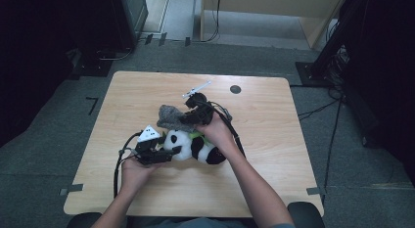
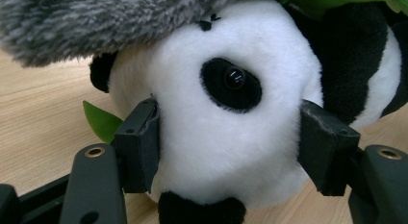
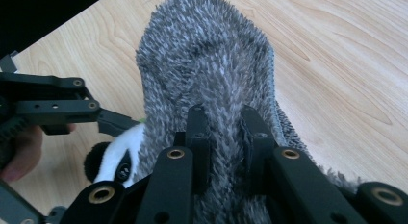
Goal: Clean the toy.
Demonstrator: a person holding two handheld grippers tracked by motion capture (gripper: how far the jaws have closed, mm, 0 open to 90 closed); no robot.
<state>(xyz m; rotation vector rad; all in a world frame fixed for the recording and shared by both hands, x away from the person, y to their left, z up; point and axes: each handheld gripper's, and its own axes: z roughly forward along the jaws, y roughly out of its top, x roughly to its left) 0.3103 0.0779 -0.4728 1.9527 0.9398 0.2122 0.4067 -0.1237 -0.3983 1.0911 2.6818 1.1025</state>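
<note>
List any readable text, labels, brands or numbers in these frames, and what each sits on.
None: no frame shows readable text.
Black-and-white plush panda: no tag or label visible.
Grey fuzzy fabric piece: no lettering.
Light wooden table: bare apart from a small dark round mark, not a character.

Left gripper jaws are full of the panda head, nothing fits between them. Right gripper is pinched on the grey hat, which drapes over the head just above the left jaws, so no way in from on top. Both arms block the near side. Table is bare wood right of, beyond and left of both grippers.
</note>
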